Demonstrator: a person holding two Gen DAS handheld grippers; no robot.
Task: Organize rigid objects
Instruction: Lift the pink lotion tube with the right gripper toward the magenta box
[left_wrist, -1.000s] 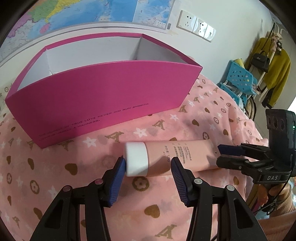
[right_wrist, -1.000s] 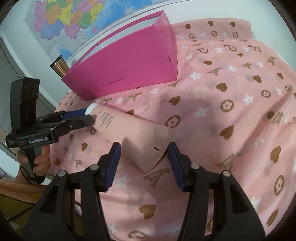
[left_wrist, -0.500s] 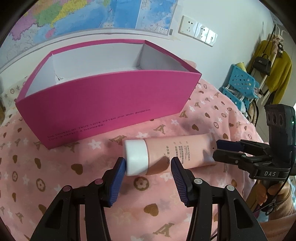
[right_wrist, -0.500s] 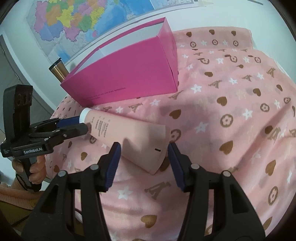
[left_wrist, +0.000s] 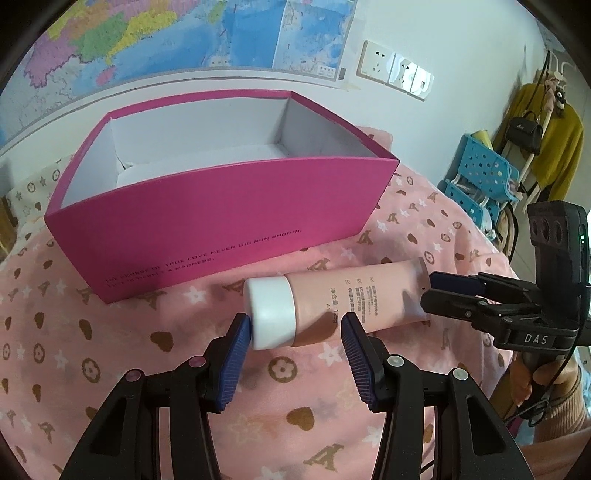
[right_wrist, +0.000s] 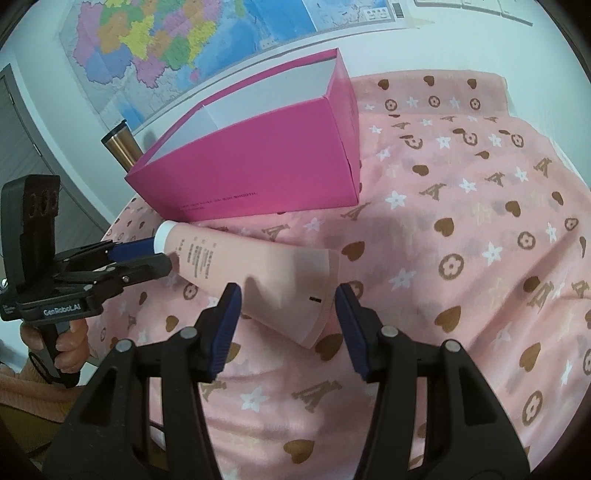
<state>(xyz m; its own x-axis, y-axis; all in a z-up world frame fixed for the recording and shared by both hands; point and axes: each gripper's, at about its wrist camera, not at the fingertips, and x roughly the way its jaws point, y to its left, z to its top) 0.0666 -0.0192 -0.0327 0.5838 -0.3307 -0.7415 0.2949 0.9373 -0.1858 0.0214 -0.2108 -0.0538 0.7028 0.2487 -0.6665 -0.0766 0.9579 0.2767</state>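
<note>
With both tongs clamped on the pink tube (left_wrist: 354, 299), left tongs (left_wrist: 291, 341) at the white cap and right tongs (right_wrist: 288, 314) at the crimped end, we have raised it off the cloth-covered bench (right_wrist: 480, 258), just before the open pink box (left_wrist: 221, 218), ready for loading.

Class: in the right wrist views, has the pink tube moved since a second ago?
Yes. The pink tube has moved up the picture: the brown letter print once beside its crimped end now lies well below it.
</note>
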